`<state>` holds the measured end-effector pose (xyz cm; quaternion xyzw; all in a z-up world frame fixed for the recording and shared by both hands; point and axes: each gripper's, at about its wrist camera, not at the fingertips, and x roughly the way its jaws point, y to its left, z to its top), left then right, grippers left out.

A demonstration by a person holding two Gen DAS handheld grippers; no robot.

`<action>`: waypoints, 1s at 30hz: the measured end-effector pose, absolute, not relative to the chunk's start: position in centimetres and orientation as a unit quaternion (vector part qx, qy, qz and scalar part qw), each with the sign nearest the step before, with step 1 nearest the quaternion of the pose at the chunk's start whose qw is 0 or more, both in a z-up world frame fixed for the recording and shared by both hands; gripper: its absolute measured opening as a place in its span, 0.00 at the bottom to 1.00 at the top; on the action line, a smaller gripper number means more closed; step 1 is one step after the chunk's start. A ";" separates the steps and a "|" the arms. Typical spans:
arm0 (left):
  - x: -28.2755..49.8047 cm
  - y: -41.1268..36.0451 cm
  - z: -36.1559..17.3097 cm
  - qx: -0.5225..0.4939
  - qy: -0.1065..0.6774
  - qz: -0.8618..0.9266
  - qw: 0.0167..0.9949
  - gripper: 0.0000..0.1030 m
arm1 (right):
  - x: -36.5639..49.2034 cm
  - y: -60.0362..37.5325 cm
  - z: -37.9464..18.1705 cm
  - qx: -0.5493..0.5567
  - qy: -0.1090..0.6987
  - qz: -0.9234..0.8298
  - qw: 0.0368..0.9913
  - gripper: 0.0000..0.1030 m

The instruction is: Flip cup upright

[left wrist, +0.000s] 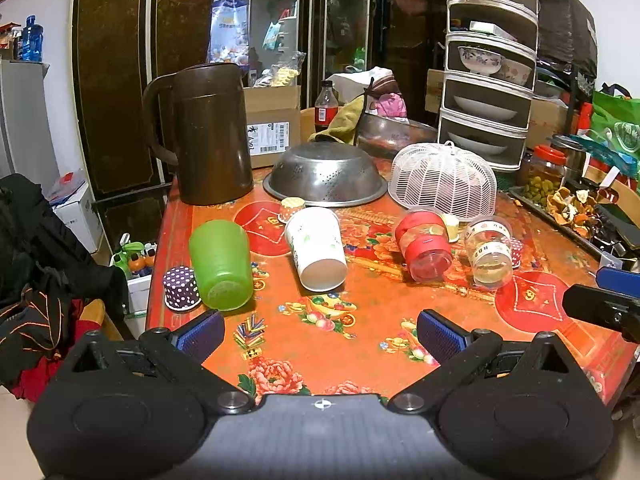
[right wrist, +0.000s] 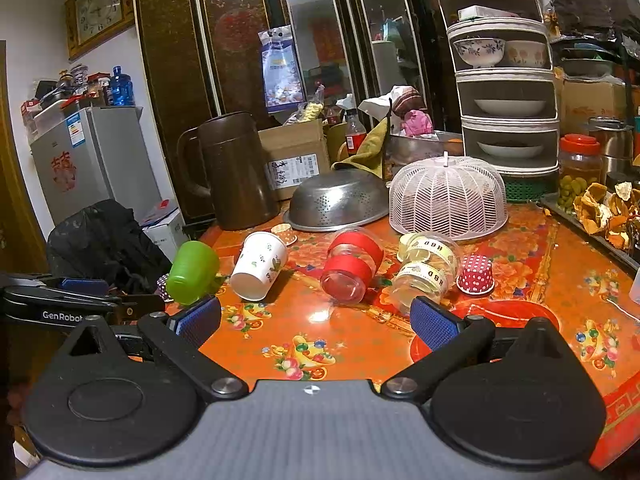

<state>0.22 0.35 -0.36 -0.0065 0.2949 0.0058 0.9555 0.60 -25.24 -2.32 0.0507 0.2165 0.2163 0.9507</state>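
Several cups lie on their sides on the red floral table [left wrist: 360, 320]: a green plastic cup [left wrist: 221, 265] [right wrist: 192, 273], a white paper cup [left wrist: 316, 248] [right wrist: 259, 266], a clear cup with red bands [left wrist: 424, 251] [right wrist: 352, 266] and a clear cup with a lettered band [left wrist: 490, 254] [right wrist: 426, 270]. My left gripper [left wrist: 320, 334] is open and empty, hovering short of the cups; it also shows in the right wrist view [right wrist: 68, 300]. My right gripper [right wrist: 316, 322] is open and empty, nearest the red-banded cup; its tip shows in the left wrist view [left wrist: 600, 300].
A brown pitcher [left wrist: 208, 136], an upturned steel colander [left wrist: 326, 174] and a white mesh food cover [left wrist: 444, 178] stand behind the cups. Small dotted paper cups sit at left [left wrist: 181, 289] and right [right wrist: 476, 274]. A tiered dish rack [left wrist: 486, 80] and jars fill the right.
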 end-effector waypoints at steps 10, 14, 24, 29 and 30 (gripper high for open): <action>0.3 0.3 -0.5 -0.005 0.297 0.004 0.955 1.00 | 0.5 -25.2 -2.1 0.051 0.216 0.217 0.950 0.99; 0.3 0.3 -0.5 -0.005 0.297 0.004 0.955 1.00 | 0.4 -25.2 -2.0 0.052 0.216 0.217 0.951 0.99; 0.1 -0.1 -0.6 0.001 0.297 0.004 0.955 1.00 | 0.3 -25.4 -1.9 0.052 0.217 0.217 0.950 0.99; 0.1 -0.1 -0.6 0.000 0.299 0.006 0.954 1.00 | 0.3 -25.5 -2.0 0.053 0.217 0.217 0.950 0.99; 0.1 -0.1 -0.6 0.000 0.299 0.006 0.954 1.00 | 0.3 -25.5 -2.0 0.053 0.216 0.217 0.950 0.99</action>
